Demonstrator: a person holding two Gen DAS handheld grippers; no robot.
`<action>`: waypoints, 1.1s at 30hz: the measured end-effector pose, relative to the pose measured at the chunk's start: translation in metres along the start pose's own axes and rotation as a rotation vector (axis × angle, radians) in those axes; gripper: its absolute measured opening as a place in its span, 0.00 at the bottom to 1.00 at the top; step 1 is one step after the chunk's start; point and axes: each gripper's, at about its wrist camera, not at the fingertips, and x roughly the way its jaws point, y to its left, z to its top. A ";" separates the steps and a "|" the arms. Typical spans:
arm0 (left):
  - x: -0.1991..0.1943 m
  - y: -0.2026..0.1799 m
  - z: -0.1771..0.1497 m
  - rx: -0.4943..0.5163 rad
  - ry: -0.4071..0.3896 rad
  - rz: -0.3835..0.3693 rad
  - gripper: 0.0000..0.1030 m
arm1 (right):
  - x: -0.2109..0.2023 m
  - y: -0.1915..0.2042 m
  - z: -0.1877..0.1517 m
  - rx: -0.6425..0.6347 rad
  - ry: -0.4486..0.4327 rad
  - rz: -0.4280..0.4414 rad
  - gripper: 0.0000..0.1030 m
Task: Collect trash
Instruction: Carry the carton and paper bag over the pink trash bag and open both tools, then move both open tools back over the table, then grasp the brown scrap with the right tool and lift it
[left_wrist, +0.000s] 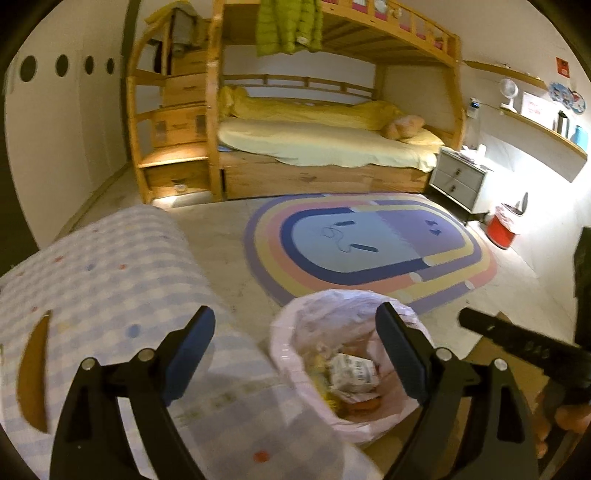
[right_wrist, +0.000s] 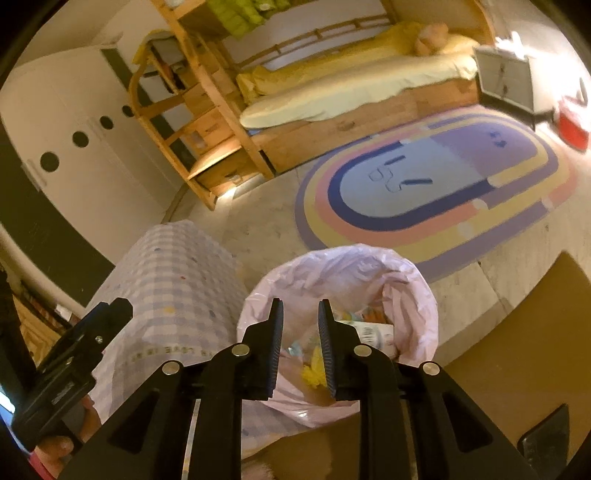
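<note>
While the pink-lined trash bin (right_wrist: 338, 295) is sitting on the floor beside the checkered cloth (right_wrist: 173, 280), the right gripper (right_wrist: 300, 350) is hovering over it narrowly parted and empty, the left gripper (left_wrist: 295, 354) gaping wide, empty

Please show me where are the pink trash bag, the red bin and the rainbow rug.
pink trash bag (right_wrist: 417, 291): right wrist view, on its far rim.
red bin (left_wrist: 500, 230): left wrist view, on its red side wall.
rainbow rug (left_wrist: 369, 240): left wrist view, on its blue middle.
</note>
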 end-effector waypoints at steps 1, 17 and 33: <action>-0.006 0.006 0.000 -0.009 -0.005 0.013 0.83 | -0.004 0.008 0.000 -0.019 -0.007 -0.001 0.22; -0.120 0.139 -0.033 -0.197 -0.050 0.280 0.84 | -0.018 0.186 -0.017 -0.403 -0.064 0.090 0.35; -0.189 0.269 -0.107 -0.455 -0.001 0.593 0.88 | 0.040 0.304 -0.076 -0.605 0.071 0.214 0.42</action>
